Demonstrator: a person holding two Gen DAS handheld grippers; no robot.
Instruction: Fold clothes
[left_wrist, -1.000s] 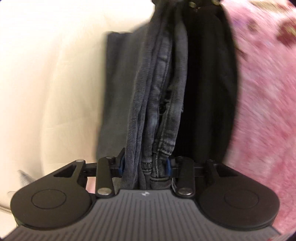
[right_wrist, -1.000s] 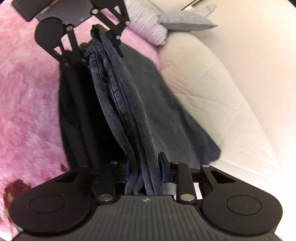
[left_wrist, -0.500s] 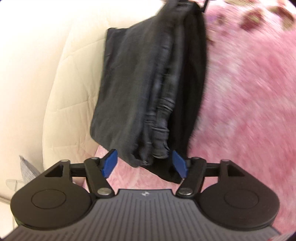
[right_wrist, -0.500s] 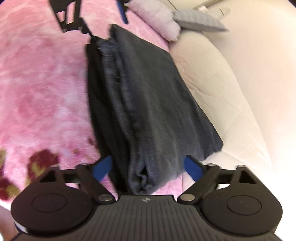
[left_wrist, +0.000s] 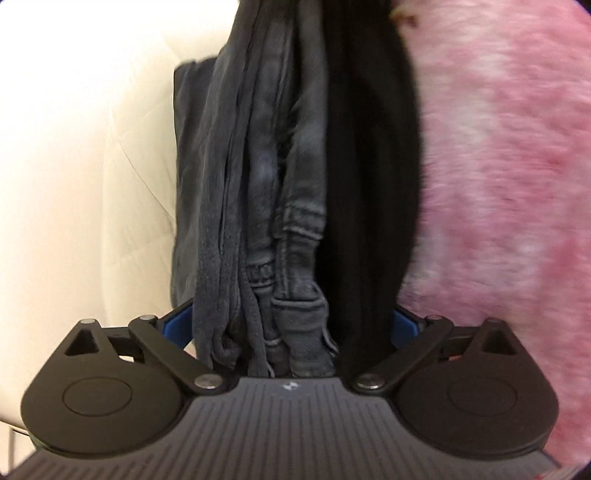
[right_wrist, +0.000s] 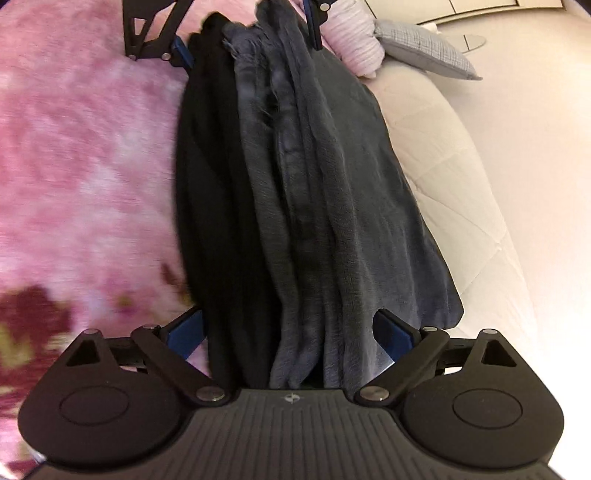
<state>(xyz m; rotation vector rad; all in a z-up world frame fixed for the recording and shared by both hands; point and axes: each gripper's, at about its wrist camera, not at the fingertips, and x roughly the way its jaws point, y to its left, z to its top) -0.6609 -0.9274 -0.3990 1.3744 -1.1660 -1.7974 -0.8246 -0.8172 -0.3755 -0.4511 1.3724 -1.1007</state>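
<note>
The jeans (left_wrist: 280, 229), dark grey-blue denim folded into a long narrow bundle, lie with a black garment (left_wrist: 365, 184) along one side. In the right wrist view the bundle (right_wrist: 314, 206) rests across the edge where a pink fuzzy blanket (right_wrist: 81, 155) meets a cream quilted cushion (right_wrist: 454, 177), with the black garment (right_wrist: 210, 206) on the blanket side.

The left gripper (left_wrist: 291, 326) sits at one end of the bundle. Its jaws are opening and stand wide, with the hems and the black cloth between the blue pads; whether the pads touch the cloth cannot be told. In the right wrist view it (right_wrist: 243, 40) shows at the far end.

The right gripper (right_wrist: 291, 332) is at the opposite end, jaws spread wide with the cloth between them; the left pad looks clear of it.

A pink striped pillow (right_wrist: 354, 40) and a grey one (right_wrist: 424, 48) lie beyond. A small logo mark on each gripper body cannot be read.
</note>
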